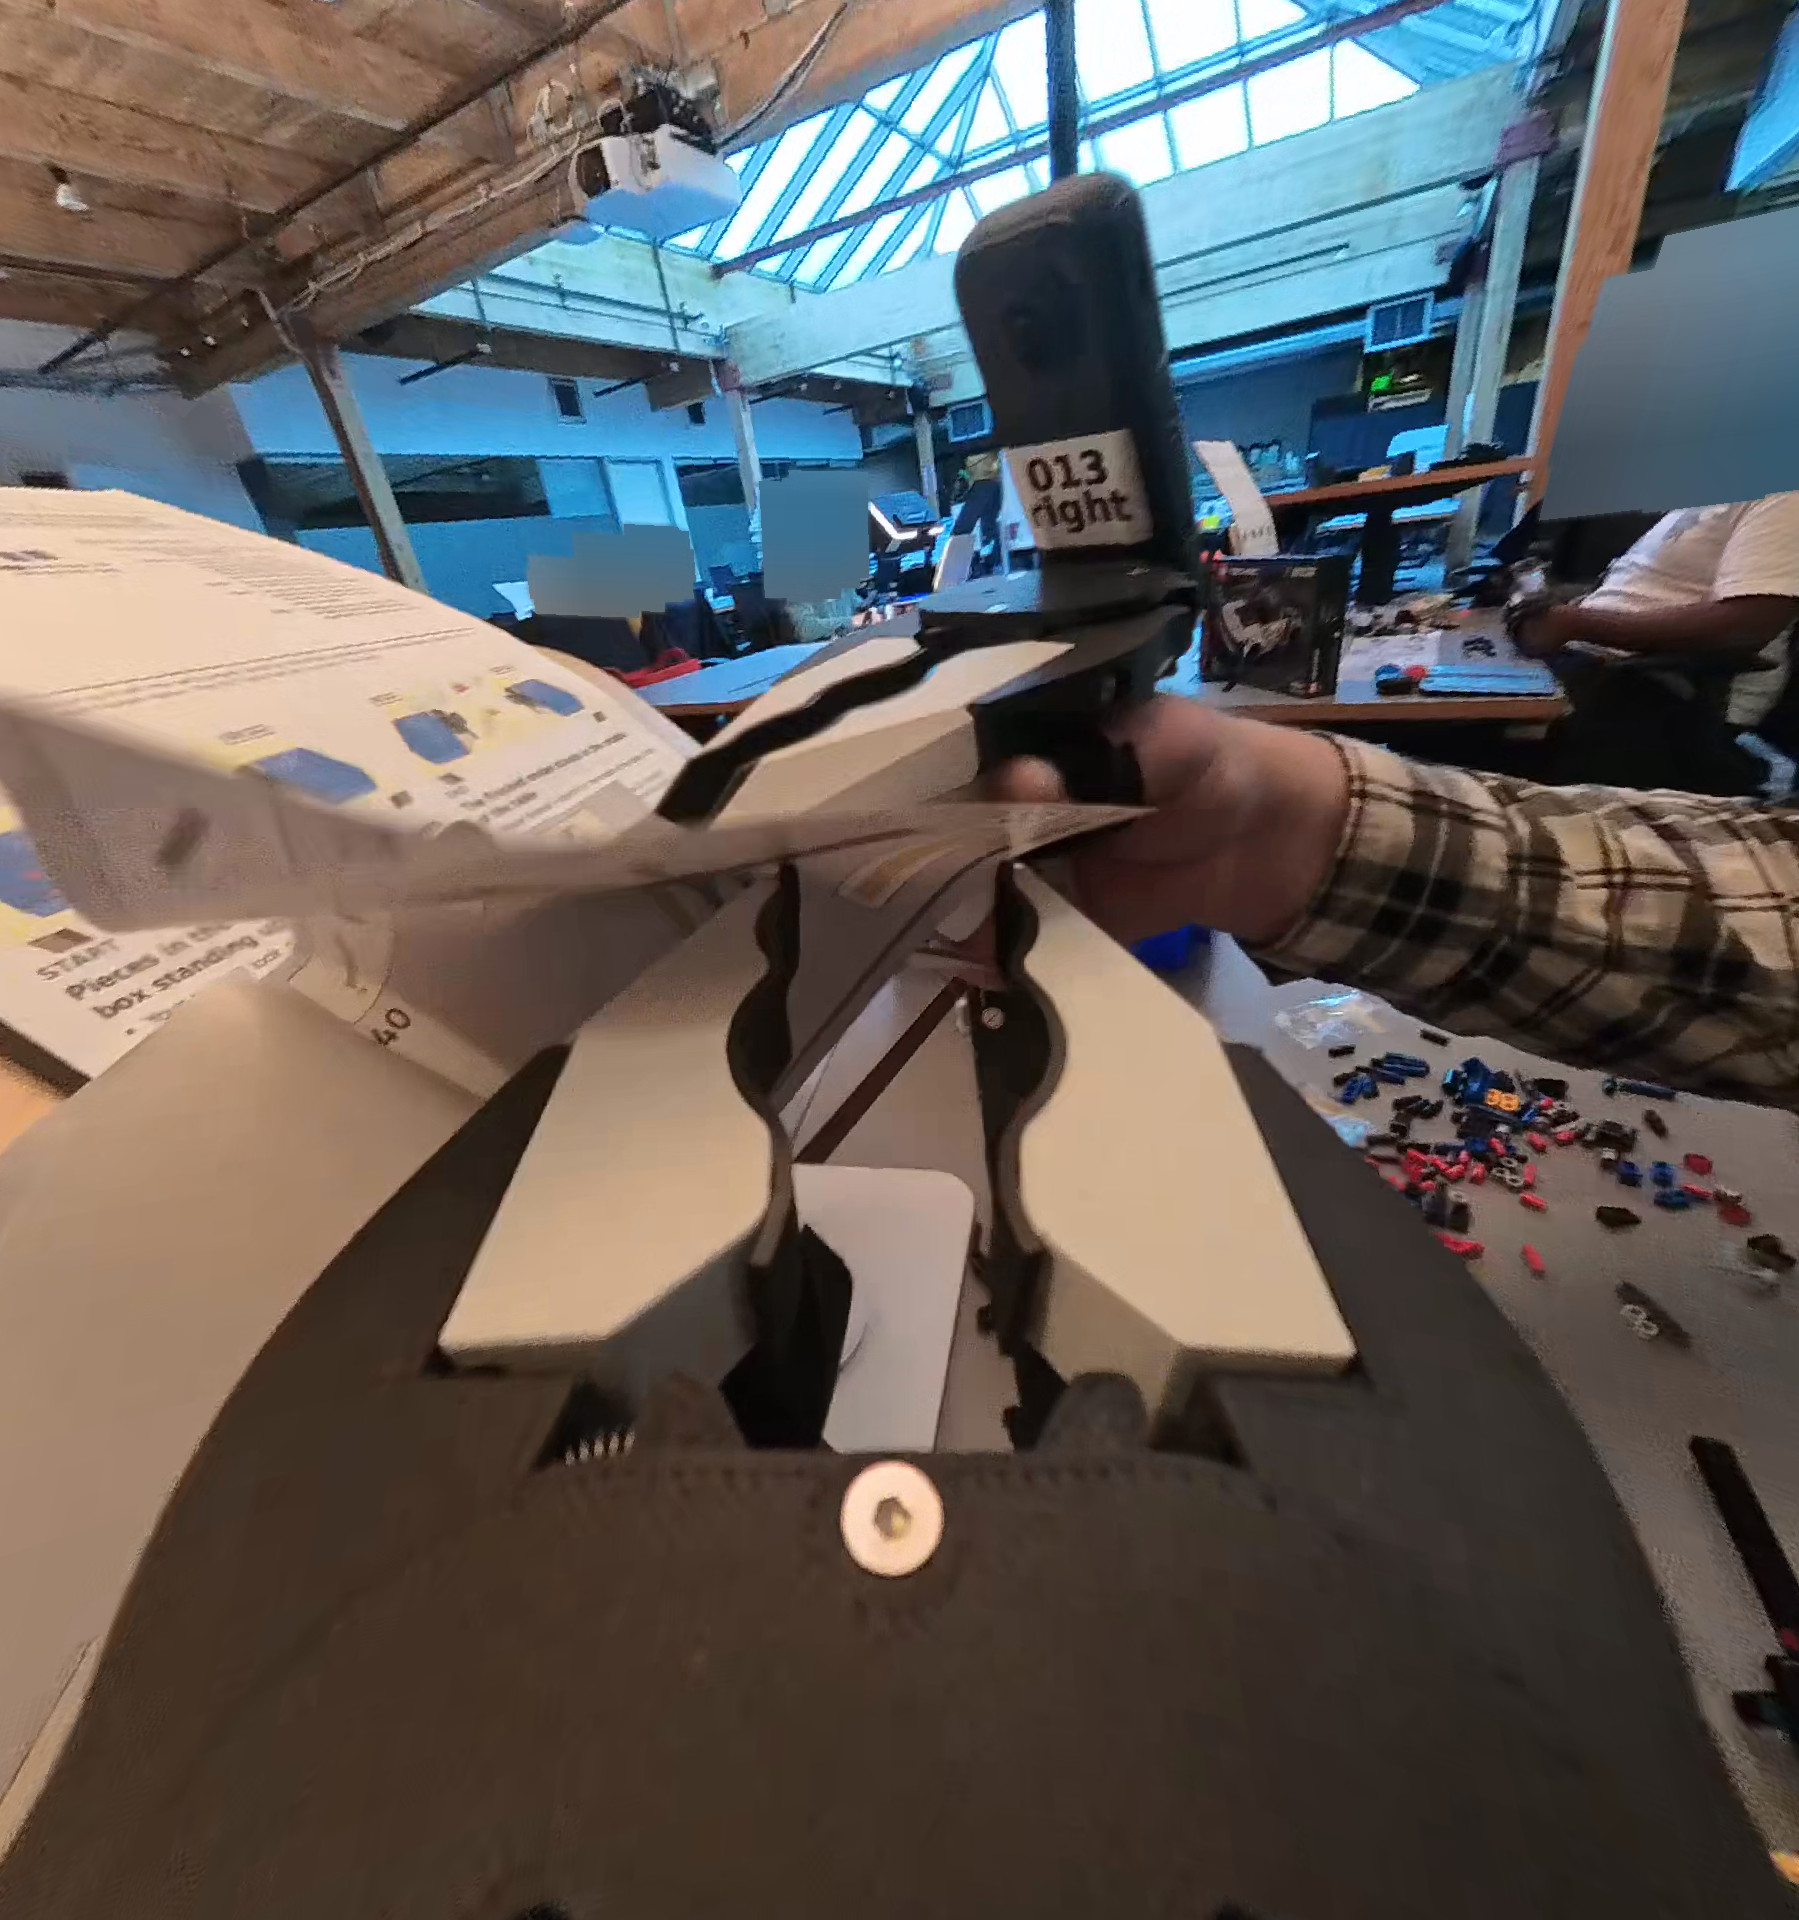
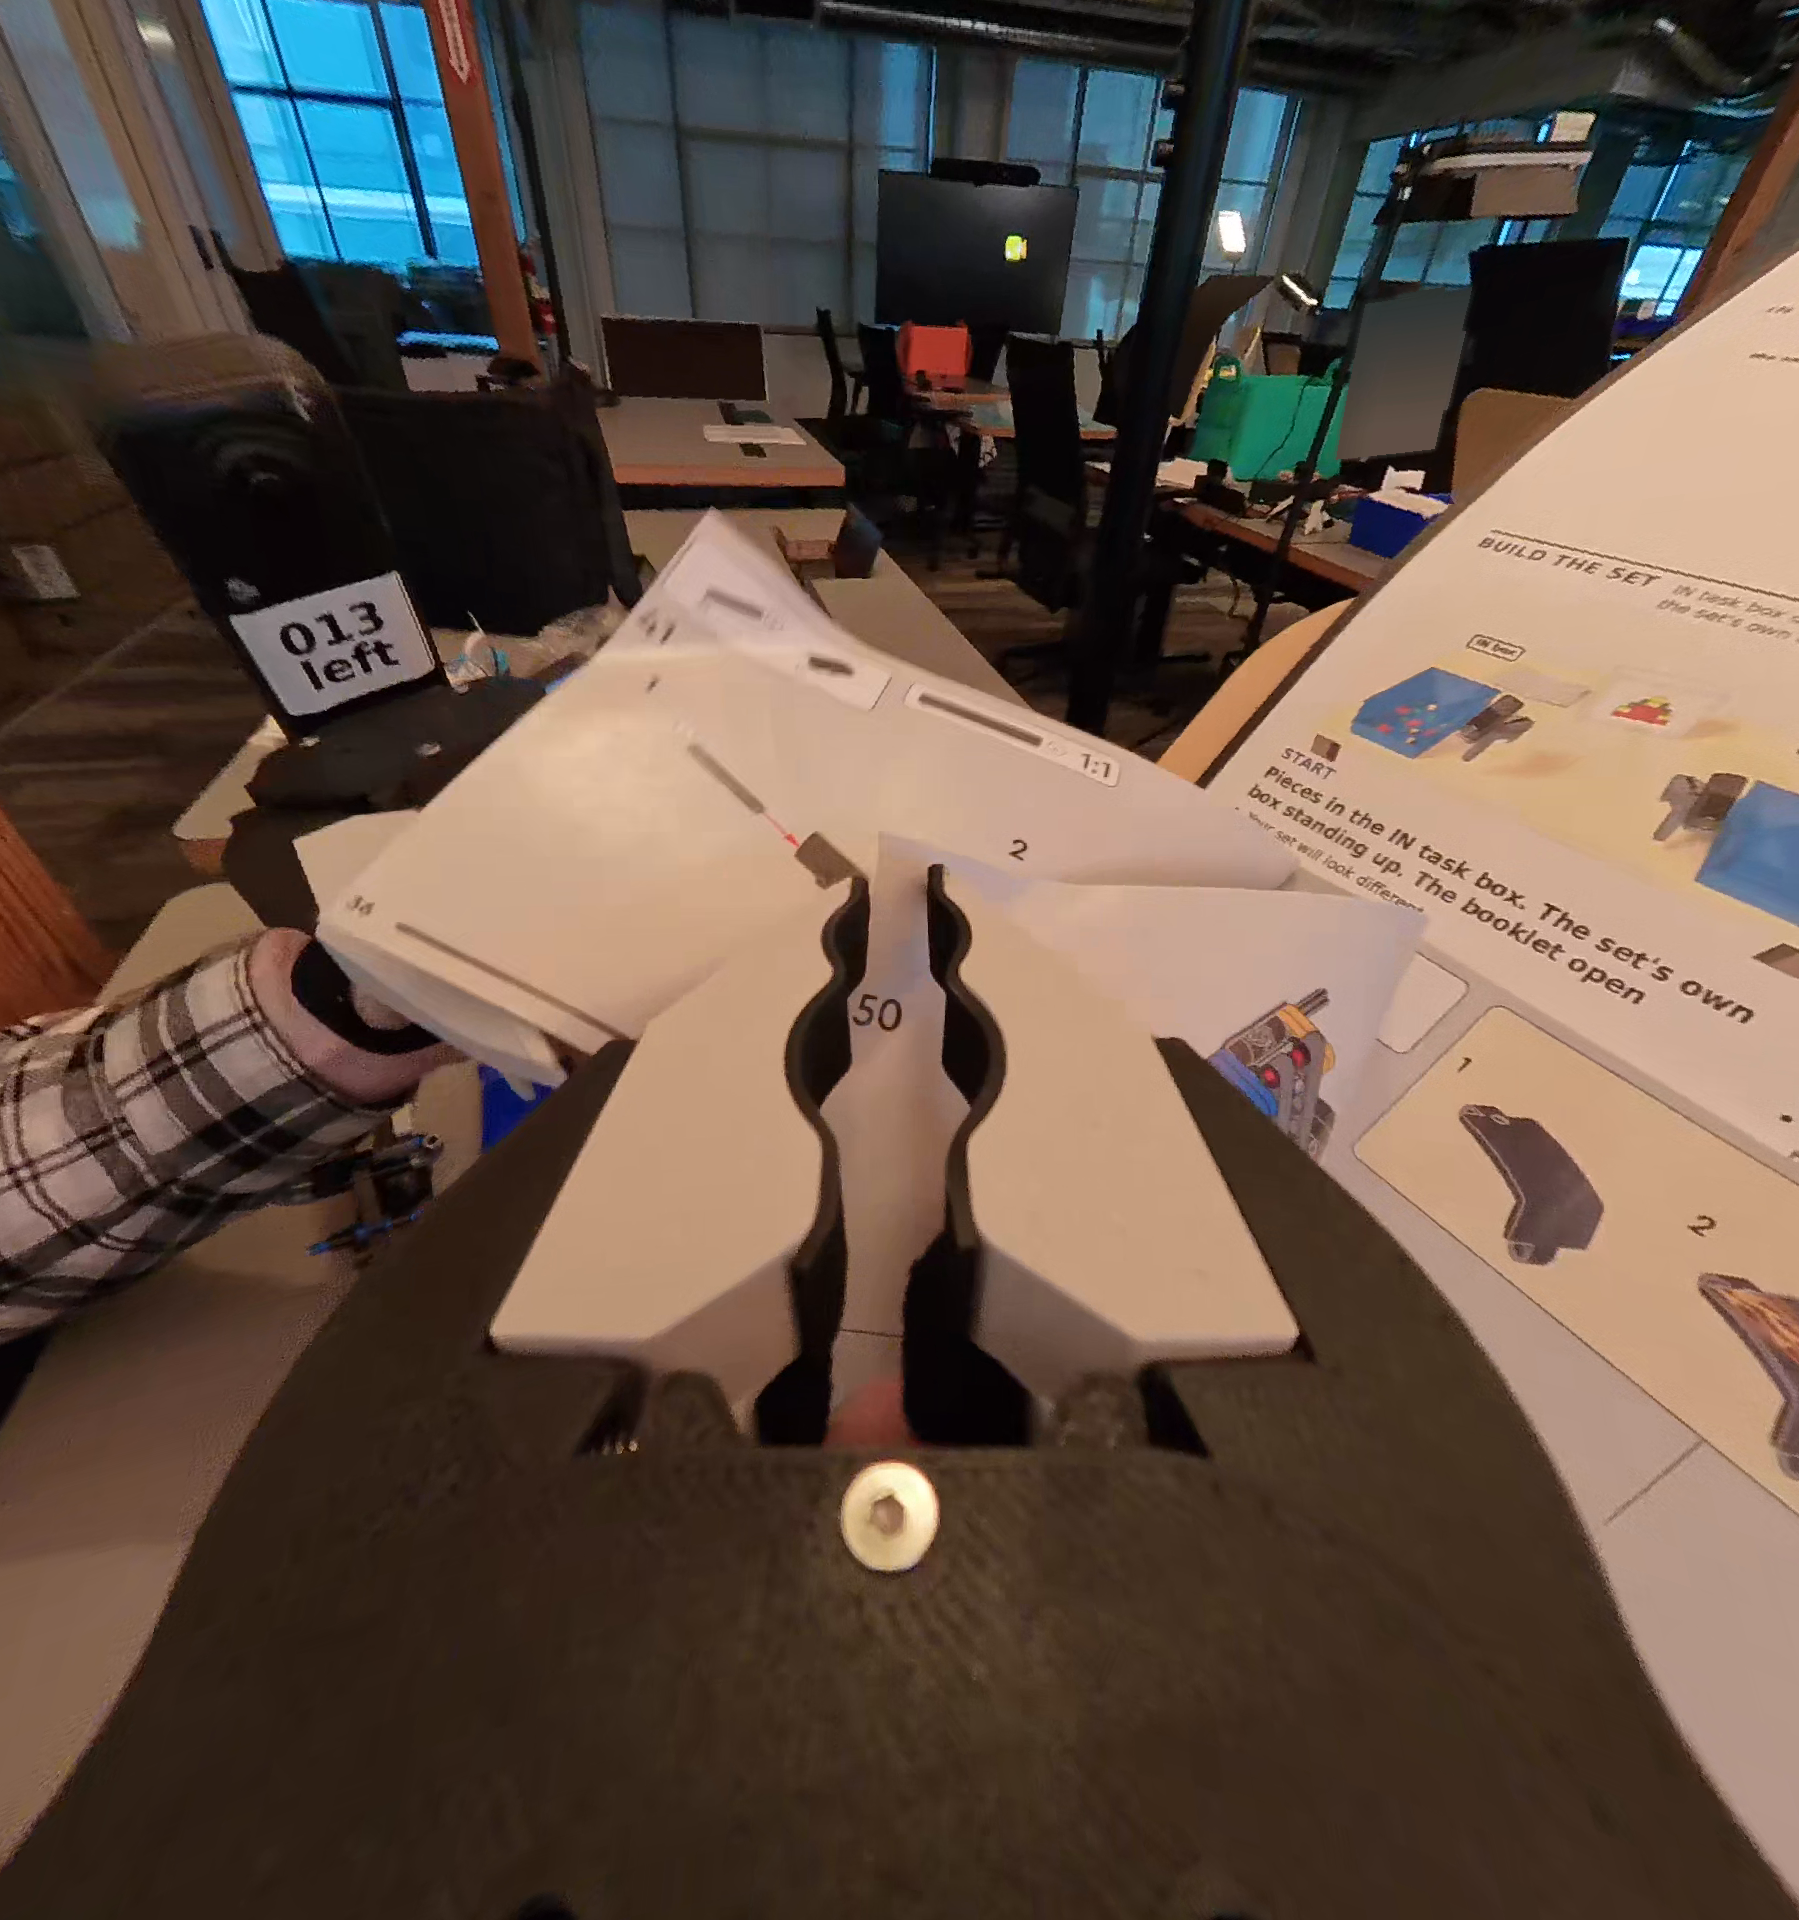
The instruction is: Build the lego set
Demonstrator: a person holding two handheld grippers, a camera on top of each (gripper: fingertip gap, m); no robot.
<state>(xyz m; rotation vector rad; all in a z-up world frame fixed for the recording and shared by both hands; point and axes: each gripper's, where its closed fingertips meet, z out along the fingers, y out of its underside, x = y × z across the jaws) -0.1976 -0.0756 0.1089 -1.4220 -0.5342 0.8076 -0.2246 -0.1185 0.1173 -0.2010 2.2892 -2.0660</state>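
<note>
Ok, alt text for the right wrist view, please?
The right tool pinches a page of the open instruction booklet, held off the table; the left tool, in a plaid-sleeved hand, grips the booklet's far side. A printed instruction sheet stands at right.

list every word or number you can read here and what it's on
I won't copy writing; these things bear it:
white label, upper middle of left wrist view
second white label, left of right wrist view
booklet: page numbers, step marks
printed sheet: headings, captions
dark box: too small
</note>
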